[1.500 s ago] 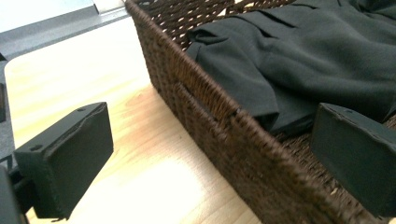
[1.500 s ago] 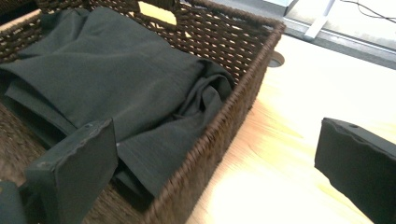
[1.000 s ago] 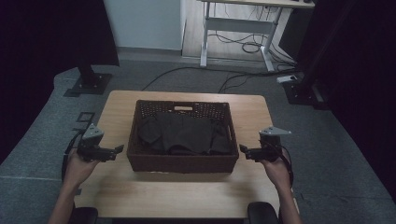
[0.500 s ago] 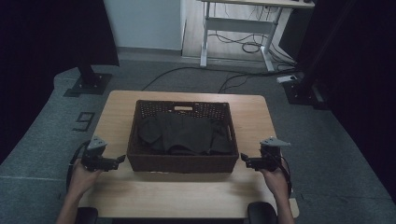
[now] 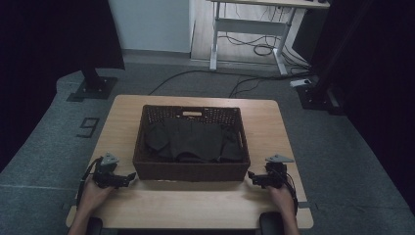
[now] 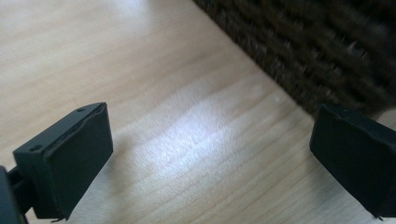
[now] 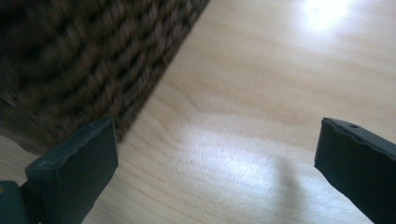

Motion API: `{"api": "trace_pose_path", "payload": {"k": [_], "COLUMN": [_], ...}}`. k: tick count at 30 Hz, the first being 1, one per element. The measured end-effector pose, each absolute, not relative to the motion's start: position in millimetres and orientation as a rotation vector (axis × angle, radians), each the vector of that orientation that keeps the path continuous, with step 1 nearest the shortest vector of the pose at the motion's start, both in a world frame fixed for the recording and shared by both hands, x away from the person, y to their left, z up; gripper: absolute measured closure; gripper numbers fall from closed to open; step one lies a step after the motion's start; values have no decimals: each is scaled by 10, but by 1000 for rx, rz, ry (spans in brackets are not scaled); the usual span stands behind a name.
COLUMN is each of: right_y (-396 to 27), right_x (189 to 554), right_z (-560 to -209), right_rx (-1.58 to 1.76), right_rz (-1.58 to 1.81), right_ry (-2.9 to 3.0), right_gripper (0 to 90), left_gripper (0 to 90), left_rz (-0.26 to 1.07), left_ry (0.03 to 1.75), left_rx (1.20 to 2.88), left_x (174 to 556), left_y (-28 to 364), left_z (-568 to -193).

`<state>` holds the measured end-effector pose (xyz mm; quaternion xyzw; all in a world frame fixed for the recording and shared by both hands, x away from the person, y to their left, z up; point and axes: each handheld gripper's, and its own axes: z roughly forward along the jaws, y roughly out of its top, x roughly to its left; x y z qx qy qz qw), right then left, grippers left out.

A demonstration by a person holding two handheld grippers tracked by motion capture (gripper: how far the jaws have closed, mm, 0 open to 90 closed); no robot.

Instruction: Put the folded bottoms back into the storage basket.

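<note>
A dark woven basket [image 5: 192,171] stands mid-table with dark folded cloth [image 5: 193,141] inside. My left gripper [image 5: 128,176] rests low on the table just off the basket's front left corner, jaws wide apart with nothing between them. In the left gripper view the gripper [image 6: 224,163] looks along bare wood with the basket wall [image 6: 308,51] at the upper right. My right gripper [image 5: 251,177] sits off the basket's front right corner, also open and empty. In the right gripper view the gripper [image 7: 219,163] shows the basket wall [image 7: 79,60] at the upper left.
The wooden table [image 5: 195,208] has a bare strip along its front edge between the two hands. Beyond the table lie grey floor, cables [image 5: 254,49] and a white desk frame [image 5: 244,29]. A black stand base [image 5: 93,88] sits at far left.
Both grippers have come down and back toward the table's front edge, settling low beside the basket's front corners. The basket and cloth have not moved.
</note>
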<state>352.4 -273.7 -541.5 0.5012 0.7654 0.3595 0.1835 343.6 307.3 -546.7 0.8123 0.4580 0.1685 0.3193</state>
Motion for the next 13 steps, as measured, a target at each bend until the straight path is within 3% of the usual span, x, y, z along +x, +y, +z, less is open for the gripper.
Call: {"api": "trace_pose_path", "payload": {"k": [13], "right_y": [-2646], "right_x": [3512], "right_z": [-5569], "right_rx": [1378], "right_rz": [920], "right_ry": [2172], "right_gripper": [0], "left_gripper": [0], "left_rz": [453], "left_ry": [1224], "left_rx": [2154], "left_x": [3437], "left_y": [3033], "left_z": [-5477]}}
